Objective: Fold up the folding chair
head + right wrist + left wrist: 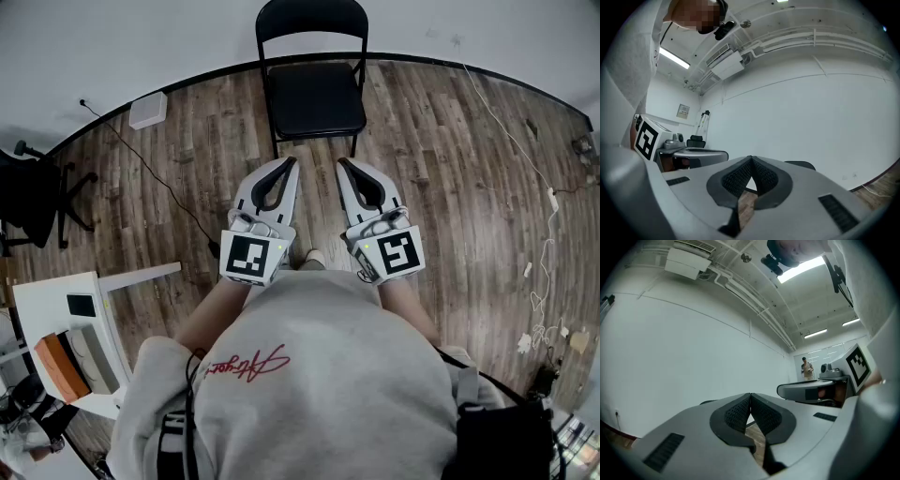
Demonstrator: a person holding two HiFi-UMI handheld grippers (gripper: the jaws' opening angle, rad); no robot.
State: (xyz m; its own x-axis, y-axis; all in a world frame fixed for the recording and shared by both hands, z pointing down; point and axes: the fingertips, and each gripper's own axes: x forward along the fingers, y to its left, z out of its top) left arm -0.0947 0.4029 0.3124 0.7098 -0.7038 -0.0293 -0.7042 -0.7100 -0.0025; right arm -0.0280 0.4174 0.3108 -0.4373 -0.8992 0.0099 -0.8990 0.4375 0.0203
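Observation:
A black folding chair [314, 89] stands unfolded on the wood floor against the white wall, straight ahead of me in the head view. My left gripper [292, 162] and right gripper [343, 164] are held side by side at waist height, both pointing level at the chair and short of its seat. Both are shut with nothing between the pads. In the left gripper view the left gripper [750, 395] shows closed tips, with the chair's top edge [710, 402] just peeking over the jaw. The right gripper [751, 159] is shut too, the chair back [801, 164] behind it.
A white desk [56, 319] with an orange item stands at my left, a black office chair [33, 197] beyond it. A white box [148, 111] sits by the wall. A white cable [539, 225] trails along the floor at right. A person [806, 368] stands far off.

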